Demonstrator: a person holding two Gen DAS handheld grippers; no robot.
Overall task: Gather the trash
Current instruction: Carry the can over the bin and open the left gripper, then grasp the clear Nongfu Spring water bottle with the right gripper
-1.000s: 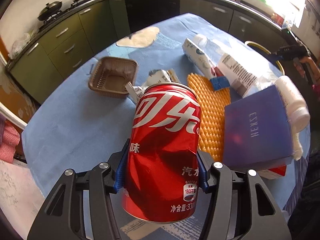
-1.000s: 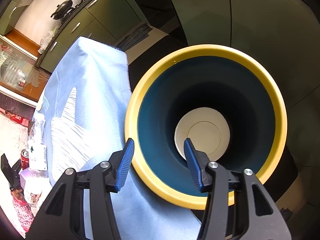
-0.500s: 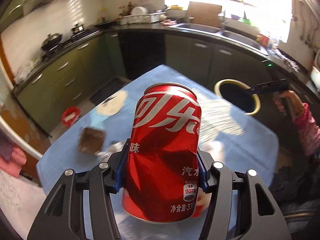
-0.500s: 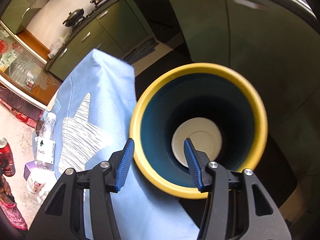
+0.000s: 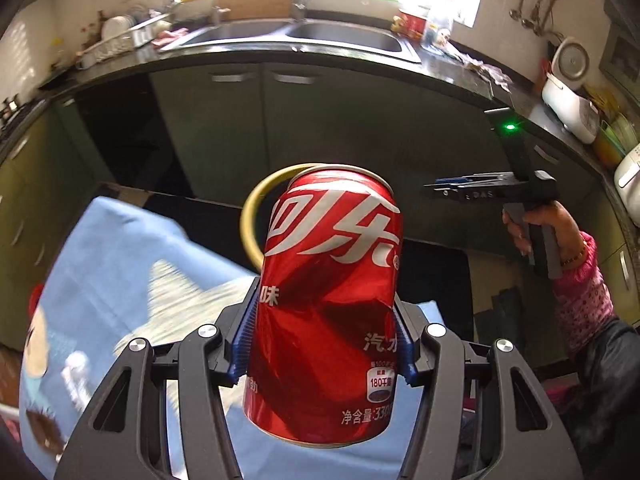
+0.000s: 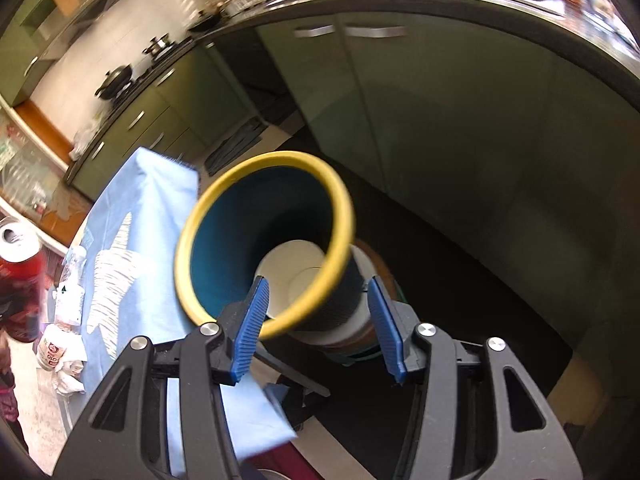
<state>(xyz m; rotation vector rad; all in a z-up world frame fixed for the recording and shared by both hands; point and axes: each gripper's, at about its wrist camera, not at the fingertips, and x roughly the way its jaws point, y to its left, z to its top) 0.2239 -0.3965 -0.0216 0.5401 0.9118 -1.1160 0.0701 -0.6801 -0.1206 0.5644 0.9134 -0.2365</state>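
A dented red soda can [image 5: 332, 264] stands upright between the blue pads of my left gripper [image 5: 324, 304], which is shut on it. Just behind the can shows the yellow rim of the trash bin [image 5: 250, 216], standing on the floor past the table's end. In the right wrist view the bin [image 6: 192, 240] has a teal inside and a white disc at its bottom. My right gripper [image 6: 320, 320] hangs above the bin's near side, open and holding nothing. The can [image 6: 20, 256] appears at that view's left edge. A hand holds the right gripper [image 5: 444, 189] to the right of the can.
A table under a light blue cloth [image 6: 140, 216] lies left of the bin, with a plastic bottle [image 6: 68, 292] and crumpled wrappers [image 6: 60, 356] on it. Green cabinets [image 5: 320, 128] and a sink counter [image 5: 296, 40] stand behind. Dark floor [image 6: 460, 264] surrounds the bin.
My left gripper has carried the can up and away from the litter on the table toward the bin. My right gripper has drawn back from straight over the bin's mouth.
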